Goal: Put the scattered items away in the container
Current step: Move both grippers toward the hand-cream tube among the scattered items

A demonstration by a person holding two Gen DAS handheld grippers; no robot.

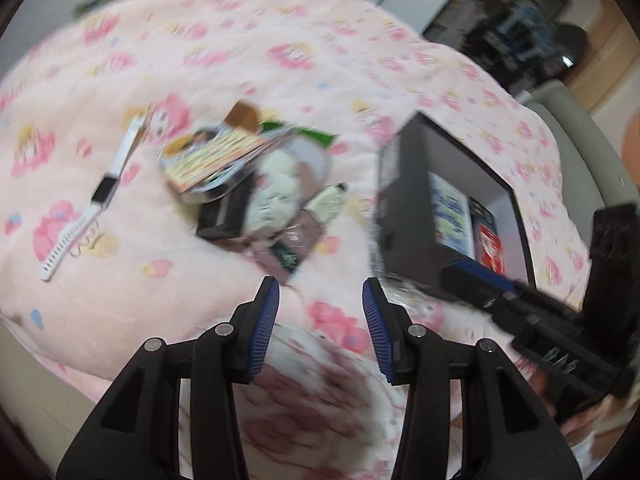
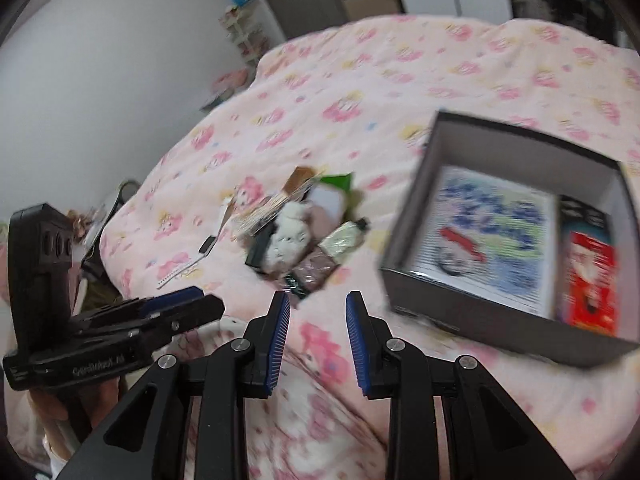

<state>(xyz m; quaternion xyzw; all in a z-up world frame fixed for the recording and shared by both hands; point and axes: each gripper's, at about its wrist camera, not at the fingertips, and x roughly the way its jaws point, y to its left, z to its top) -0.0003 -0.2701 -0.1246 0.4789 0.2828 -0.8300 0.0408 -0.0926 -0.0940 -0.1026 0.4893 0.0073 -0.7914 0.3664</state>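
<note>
A pile of loose items lies mid-bed on the pink blanket: a white plush toy (image 1: 276,196) (image 2: 286,236), colourful booklets (image 1: 212,156) (image 2: 268,206), a black case (image 1: 224,216), a pale tube (image 2: 344,240) and a brown packet (image 1: 296,240). A white watch (image 1: 86,208) (image 2: 192,264) lies apart to the left. The dark box (image 1: 408,184) (image 2: 500,320) sits right of the pile, holding a blue-and-white book (image 2: 488,240) and a red packet (image 2: 588,276). My left gripper (image 1: 320,292) (image 2: 180,304) hovers open and empty before the pile. My right gripper (image 2: 318,308) (image 1: 480,280) is open and empty too.
The pink flowered blanket (image 1: 240,40) (image 2: 400,80) covers the whole bed. A white wall and a small shelf unit (image 2: 244,32) stand beyond the bed's far left. Dark furniture (image 1: 516,20) sits past the bed's far right corner.
</note>
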